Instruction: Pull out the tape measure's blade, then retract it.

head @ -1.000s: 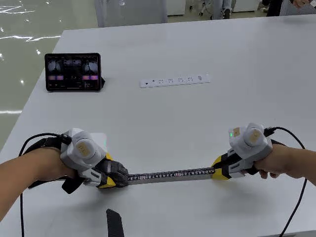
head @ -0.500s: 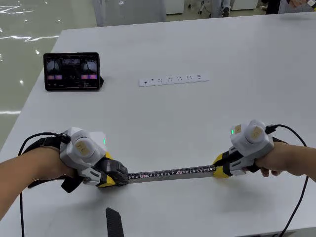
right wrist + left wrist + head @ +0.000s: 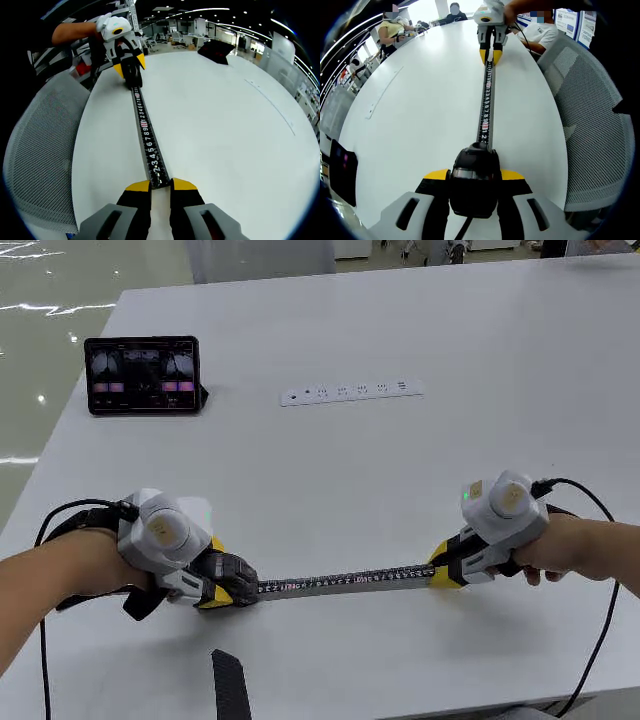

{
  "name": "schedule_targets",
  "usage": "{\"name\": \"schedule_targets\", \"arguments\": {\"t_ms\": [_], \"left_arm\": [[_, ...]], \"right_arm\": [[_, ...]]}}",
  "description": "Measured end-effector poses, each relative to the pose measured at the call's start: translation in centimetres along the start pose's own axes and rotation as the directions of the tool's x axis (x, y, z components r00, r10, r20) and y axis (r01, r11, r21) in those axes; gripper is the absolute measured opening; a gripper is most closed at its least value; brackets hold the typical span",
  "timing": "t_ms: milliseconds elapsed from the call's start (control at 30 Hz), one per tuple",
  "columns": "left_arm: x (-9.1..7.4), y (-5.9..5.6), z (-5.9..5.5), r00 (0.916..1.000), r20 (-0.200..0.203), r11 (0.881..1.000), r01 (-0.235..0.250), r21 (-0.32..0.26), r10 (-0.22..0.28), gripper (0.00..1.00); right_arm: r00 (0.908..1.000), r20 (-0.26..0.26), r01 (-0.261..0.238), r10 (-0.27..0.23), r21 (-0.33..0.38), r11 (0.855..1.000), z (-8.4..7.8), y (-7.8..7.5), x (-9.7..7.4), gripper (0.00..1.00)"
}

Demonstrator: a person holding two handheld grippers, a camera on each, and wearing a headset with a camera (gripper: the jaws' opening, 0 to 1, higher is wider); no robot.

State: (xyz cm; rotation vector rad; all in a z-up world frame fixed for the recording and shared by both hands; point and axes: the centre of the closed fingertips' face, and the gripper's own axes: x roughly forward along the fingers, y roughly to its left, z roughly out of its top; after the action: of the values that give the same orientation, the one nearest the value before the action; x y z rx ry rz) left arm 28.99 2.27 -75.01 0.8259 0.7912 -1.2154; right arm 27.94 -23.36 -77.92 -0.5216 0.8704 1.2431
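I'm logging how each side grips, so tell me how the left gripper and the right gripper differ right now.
The left gripper is shut on the black case; the right gripper is shut on the end of the blade. The left gripper's jaws stand wide around the case; the right gripper's nearly meet on the thin blade. Both have yellow tips and face each other low over the white table.
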Motion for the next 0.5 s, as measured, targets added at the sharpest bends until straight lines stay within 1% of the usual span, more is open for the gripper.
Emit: {"name": "schedule_targets", "arguments": {"t_ms": [100, 167, 233, 267, 333, 367, 500], "left_arm": [[0.10, 0.09, 0.00, 0.9999, 0.008, 1.000, -0.010, 0.006, 0.010, 0.32], [0.08, 0.10, 0.04, 0.9999, 0.001, 1.000, -0.011, 0.012, 0.011, 0.32], [0.06, 0.14, 0.03, 1.0000, 0.001, 1.000, -0.009, 0.006, 0.009, 0.33], [0.06, 0.12, 0.05, 1.0000, 0.005, 1.000, -0.008, 0.020, 0.008, 0.33], [0.00, 0.13, 0.02, 0.9999, 0.008, 1.000, -0.008, 0.012, 0.008, 0.33], [-0.04, 0.05, 0.08, 0.9999, 0.009, 1.000, -0.008, 0.020, 0.008, 0.33], [-0.03, 0.03, 0.13, 1.0000, 0.001, 1.000, -0.009, 0.015, 0.009, 0.33]], "right_arm": [[1.0000, 0.004, -0.002, 0.002, 0.009, 1.000, 0.02, -0.06, 0.00, 0.10], [1.0000, -0.001, -0.002, 0.002, 0.001, 1.000, 0.03, -0.02, 0.02, 0.11], [0.9999, -0.014, 0.000, 0.000, 0.002, 1.000, 0.07, -0.08, 0.06, 0.11], [0.9998, -0.021, 0.002, -0.002, -0.005, 1.000, 0.06, -0.09, 0.07, 0.11], [0.9993, -0.036, 0.004, -0.005, -0.026, 1.000, 0.12, 0.03, 0.12, 0.11], [0.9990, -0.044, 0.006, -0.007, -0.028, 1.000, 0.14, -0.02, 0.15, 0.11], [0.9979, -0.063, 0.010, -0.014, -0.056, 0.998, 0.11, -0.02, 0.17, 0.11]]}}
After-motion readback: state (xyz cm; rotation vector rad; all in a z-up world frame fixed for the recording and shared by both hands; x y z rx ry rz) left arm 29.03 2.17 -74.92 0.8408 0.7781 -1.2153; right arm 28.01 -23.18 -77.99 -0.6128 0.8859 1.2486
